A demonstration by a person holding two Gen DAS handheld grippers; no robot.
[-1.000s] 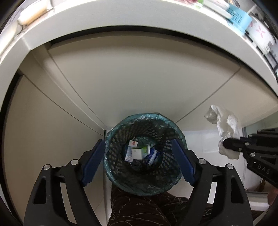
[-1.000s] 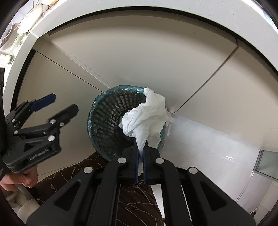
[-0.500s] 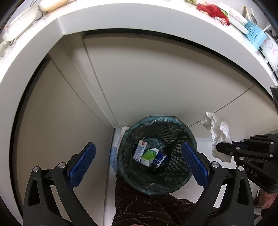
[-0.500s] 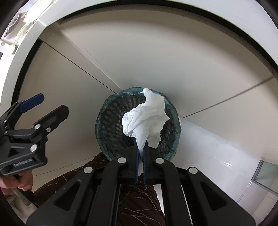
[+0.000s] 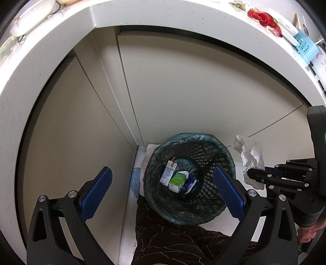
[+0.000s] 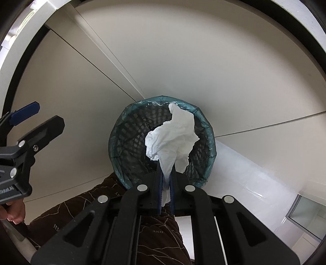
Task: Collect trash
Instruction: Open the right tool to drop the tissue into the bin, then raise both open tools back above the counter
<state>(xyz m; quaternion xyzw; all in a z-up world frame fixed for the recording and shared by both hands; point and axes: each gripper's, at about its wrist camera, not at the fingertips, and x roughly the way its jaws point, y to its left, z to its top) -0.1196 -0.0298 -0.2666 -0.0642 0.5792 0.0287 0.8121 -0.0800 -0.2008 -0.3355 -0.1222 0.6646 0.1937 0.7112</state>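
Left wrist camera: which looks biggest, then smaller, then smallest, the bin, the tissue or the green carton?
1. Bin, by far the biggest.
2. Tissue, held in the right hand-held gripper.
3. Green carton, smallest. It lies deep inside the bin, farther from the camera, so the tissue-carton order is unsure.

Beige cabinet doors (image 5: 183, 91) below a white worktop (image 5: 51, 49), split by thin dark seams and meeting at an inside corner. On the worktop edge, far right, a red mesh bundle (image 5: 264, 17) beside a light-blue perforated basket (image 5: 305, 48); far left, a white dish (image 5: 30, 18). Glossy white floor tiles (image 6: 254, 179) at the cabinet foot, catching soft reflections. Lower right, a pale glass panel (image 6: 305, 216) in a light frame. Even, diffuse lighting throughout.
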